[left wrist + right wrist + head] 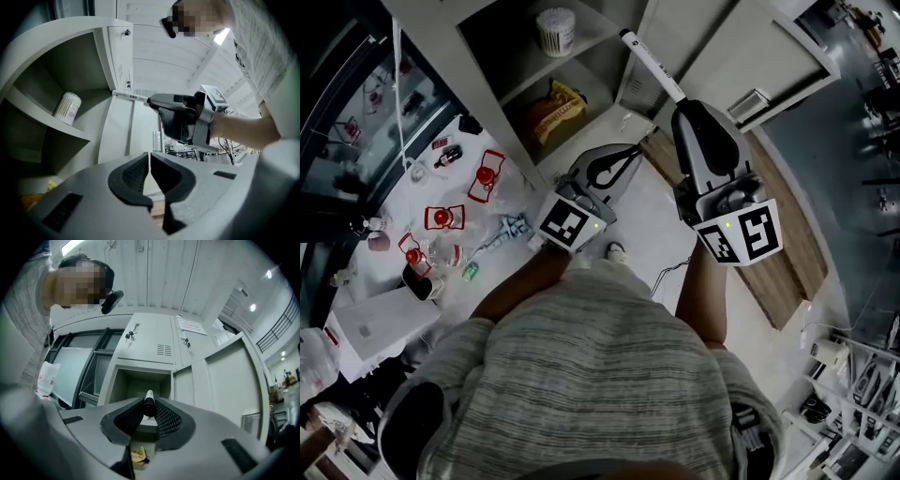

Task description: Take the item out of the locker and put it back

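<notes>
- marker pen [654, 66]: clamped by its capped end in the right gripper [682, 105], held in the air outside the open locker [140, 365], tip aimed at the upper compartment.
- left gripper [628, 152]: jaws closed together, nothing between them.
- still shelved: cotton swab tub [555, 30] above, yellow snack bag [553, 111] below.
- progress, as judged: taking out appears done; putting the marker back is still to do.

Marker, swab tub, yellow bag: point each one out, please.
marker [654, 67]: head view, middle of the white barrel.
swab tub [555, 36]: head view, side wall.
yellow bag [553, 112]: head view, front face.
</notes>
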`<state>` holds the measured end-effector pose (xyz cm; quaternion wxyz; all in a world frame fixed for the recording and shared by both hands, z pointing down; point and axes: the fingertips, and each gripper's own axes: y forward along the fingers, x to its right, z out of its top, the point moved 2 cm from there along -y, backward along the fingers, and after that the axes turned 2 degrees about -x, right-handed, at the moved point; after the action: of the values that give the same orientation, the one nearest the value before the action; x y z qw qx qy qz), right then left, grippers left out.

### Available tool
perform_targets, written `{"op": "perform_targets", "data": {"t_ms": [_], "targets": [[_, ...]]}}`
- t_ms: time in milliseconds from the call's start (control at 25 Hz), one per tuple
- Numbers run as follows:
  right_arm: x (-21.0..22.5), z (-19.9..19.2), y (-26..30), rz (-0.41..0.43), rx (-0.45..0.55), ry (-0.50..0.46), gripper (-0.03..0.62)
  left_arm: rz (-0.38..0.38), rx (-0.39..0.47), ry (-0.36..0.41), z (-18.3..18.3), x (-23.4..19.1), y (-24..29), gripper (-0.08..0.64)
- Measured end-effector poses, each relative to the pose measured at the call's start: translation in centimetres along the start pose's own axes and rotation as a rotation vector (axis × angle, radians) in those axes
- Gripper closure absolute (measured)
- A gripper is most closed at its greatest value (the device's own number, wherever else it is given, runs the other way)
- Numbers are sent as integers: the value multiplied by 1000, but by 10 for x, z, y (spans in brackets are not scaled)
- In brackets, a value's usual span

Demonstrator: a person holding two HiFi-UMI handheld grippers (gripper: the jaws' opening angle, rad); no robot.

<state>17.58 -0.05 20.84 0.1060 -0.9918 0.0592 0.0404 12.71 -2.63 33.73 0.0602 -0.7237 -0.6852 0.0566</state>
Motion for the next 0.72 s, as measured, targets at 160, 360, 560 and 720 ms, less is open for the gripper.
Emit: {"op": "perform_targets", "data": {"t_ms": [160, 360, 560, 720], "targets": [[6, 5, -12, -27, 4, -8, 511, -25, 3, -6, 1, 9, 8, 542], [9, 8, -17, -31, 7, -13, 511, -37, 2, 2, 2, 14, 12, 543], [7, 6, -8, 3, 11, -5, 511, -14, 0, 10, 2, 8, 10, 543], [3, 0, 8, 49, 5, 7, 511, 25, 4, 16, 5, -4, 6, 542]]}}
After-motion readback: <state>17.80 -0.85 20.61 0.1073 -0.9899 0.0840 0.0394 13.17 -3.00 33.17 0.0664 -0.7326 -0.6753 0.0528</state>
